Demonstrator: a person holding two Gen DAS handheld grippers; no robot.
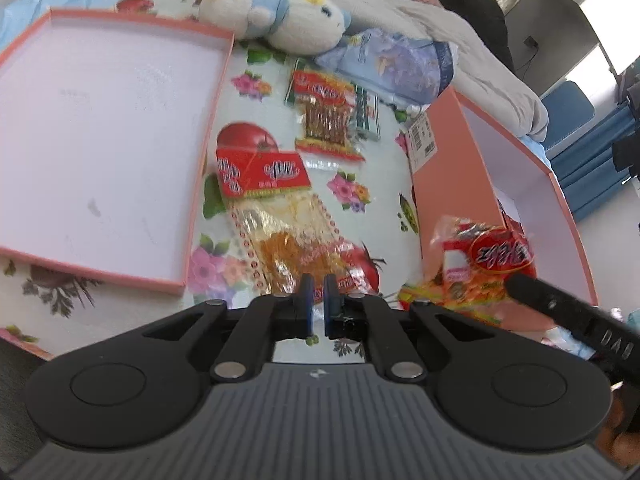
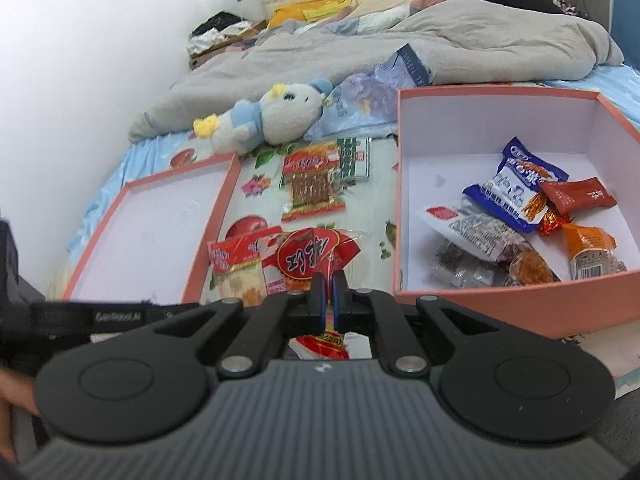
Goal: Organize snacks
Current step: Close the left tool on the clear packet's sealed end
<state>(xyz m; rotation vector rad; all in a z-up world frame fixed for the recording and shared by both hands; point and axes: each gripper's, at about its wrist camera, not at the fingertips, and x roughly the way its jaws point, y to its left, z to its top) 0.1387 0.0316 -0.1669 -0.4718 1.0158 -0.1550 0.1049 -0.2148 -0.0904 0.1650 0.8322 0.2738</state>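
**Red snack packet carried toward the pink box**

The step in hand is judged to be a transfer: a red snack packet (image 2: 310,258) is pinched between the nearly closed jaws of the right tool (image 2: 329,294) and is held just ahead of it, above the flowered bed sheet (image 1: 372,160). The packet is of crinkled clear film with a red label and orange printing at the lower edge; it seems light and limp, so it may swing.

To the right of this tool the pink box (image 2: 516,300) is seen, with several packets already inside. For the next move, the packet must probably be lifted over the near wall and released inside.

The left tool (image 1: 319,292) is almost closed, with only a narrow gap; nothing is seen to be held by it. Just ahead of it a yellow dried-snack packet (image 1: 280,216) is lying, and further ahead a brown-stick packet (image 1: 326,114). To its left the box lid (image 1: 100,140) is lying open.
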